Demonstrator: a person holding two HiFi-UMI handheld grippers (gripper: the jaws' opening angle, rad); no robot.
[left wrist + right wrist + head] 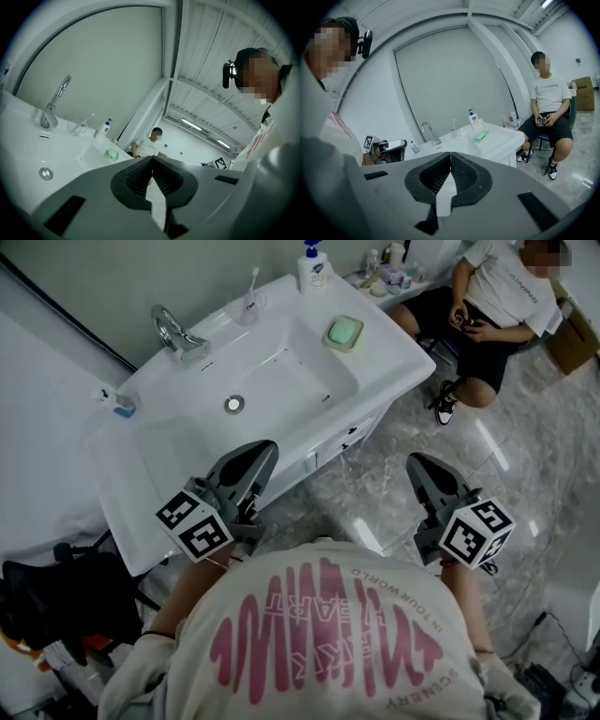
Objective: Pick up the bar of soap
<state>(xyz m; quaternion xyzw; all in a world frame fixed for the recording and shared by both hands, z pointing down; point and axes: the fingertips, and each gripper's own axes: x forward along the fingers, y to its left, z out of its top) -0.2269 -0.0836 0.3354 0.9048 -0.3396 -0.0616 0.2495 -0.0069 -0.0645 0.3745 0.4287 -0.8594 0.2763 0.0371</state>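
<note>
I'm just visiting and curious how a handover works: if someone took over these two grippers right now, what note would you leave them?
Left gripper: jaws shut, empty, by the near edge of the sink.
Right gripper: jaws shut, empty, above the floor beside the sink.
Bar of soap: green, in its dish on the sink's far corner, near the pump bottle.
Done: nothing, soap untouched.
Left: reach it, open jaws, grip, lift.

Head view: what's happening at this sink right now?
A person stands at the white sink holding a left gripper and a right gripper, both shut and empty, on its near side. The green bar of soap lies untouched in its dish at the far corner, well beyond either gripper. Another person sits past the sink, not involved.
</note>
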